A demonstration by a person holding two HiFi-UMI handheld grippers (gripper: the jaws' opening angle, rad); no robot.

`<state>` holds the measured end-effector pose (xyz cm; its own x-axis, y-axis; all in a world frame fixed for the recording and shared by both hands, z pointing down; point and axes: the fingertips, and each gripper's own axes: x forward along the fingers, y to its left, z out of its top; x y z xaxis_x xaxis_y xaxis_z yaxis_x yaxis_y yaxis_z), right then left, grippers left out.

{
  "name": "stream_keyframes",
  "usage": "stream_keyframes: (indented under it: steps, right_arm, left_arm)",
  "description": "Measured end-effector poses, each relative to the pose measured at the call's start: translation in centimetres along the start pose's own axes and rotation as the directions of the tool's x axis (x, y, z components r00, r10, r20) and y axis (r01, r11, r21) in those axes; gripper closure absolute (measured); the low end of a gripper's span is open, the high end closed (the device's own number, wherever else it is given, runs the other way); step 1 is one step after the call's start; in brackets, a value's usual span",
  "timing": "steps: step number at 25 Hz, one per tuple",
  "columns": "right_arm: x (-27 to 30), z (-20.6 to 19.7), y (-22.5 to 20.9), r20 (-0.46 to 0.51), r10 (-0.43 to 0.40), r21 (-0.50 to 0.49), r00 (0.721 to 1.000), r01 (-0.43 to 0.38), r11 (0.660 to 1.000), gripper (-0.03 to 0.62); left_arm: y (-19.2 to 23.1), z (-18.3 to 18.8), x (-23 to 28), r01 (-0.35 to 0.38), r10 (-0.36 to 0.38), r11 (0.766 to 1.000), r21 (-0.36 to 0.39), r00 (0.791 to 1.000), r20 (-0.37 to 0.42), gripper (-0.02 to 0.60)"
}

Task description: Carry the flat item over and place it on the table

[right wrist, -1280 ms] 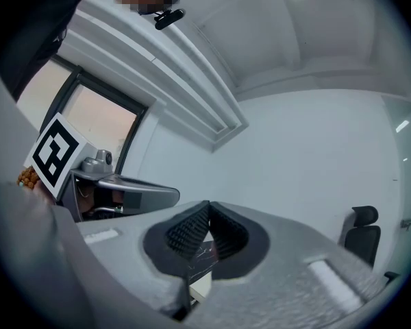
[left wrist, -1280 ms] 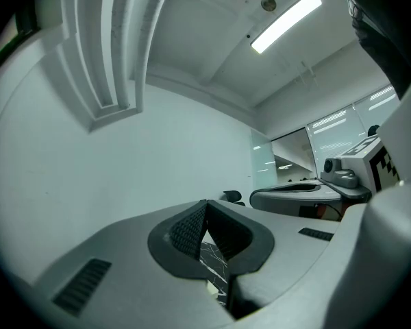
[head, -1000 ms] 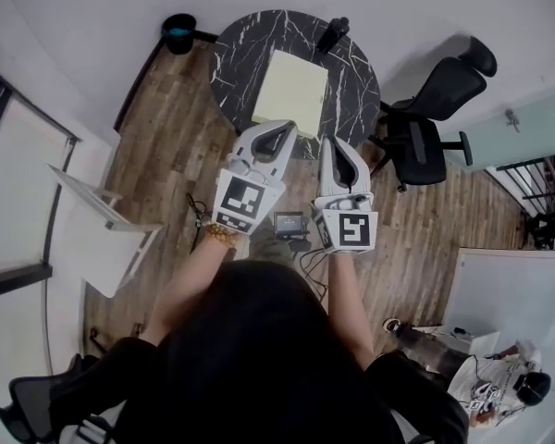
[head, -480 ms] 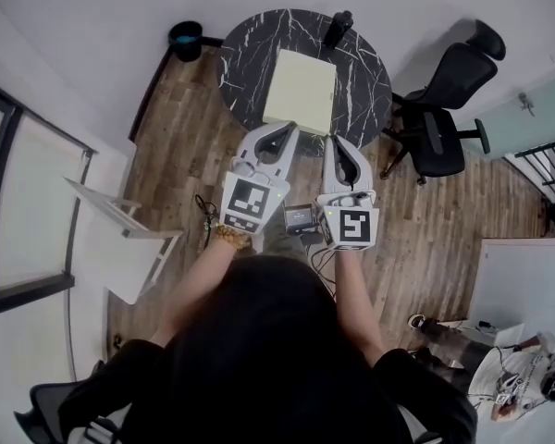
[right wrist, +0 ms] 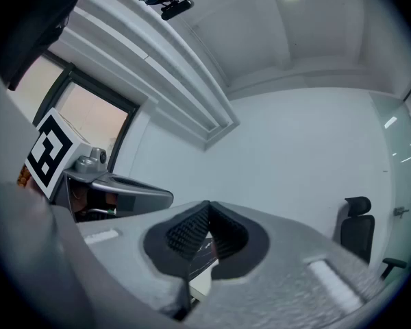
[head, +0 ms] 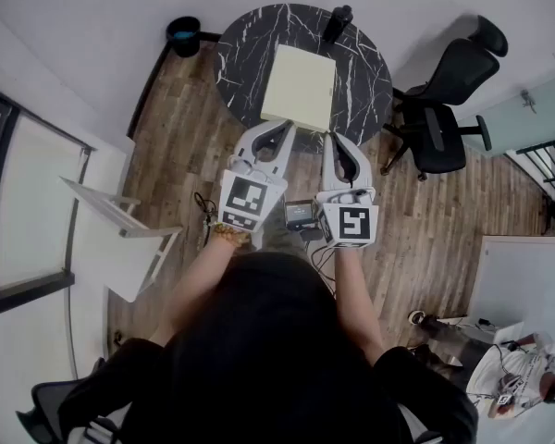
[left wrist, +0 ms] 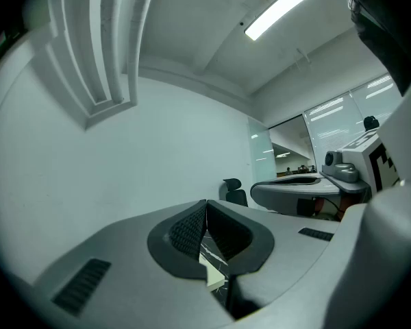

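The head camera looked steeply down on the left gripper and right gripper, the table just beyond their jaws. Each gripper camera sat close behind its jaws, facing level; both caught the office chair beyond.

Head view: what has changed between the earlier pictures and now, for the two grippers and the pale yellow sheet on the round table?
Nothing clearly changed. The whole view only shifts a little, as the head camera moved. The pale yellow sheet lies on the same part of the round marble table. The left gripper and the right gripper stay shut, tips at the sheet's near edge. Nothing was visibly taken hold of or let go.
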<state>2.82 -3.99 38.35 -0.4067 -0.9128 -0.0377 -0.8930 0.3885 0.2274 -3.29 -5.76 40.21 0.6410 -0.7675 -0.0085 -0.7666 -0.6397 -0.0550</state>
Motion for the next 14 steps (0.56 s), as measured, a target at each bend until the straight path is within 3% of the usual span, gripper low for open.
stream_keyframes:
  steps: [14]
  right_arm:
    - [2.3,-2.3,-3.0,-0.004,-0.01,0.031,1.0,0.01,0.999,0.599]
  left_arm:
    - [1.1,-2.0,2.8,-0.009,0.009,1.0,0.003,0.999,-0.043,0.574]
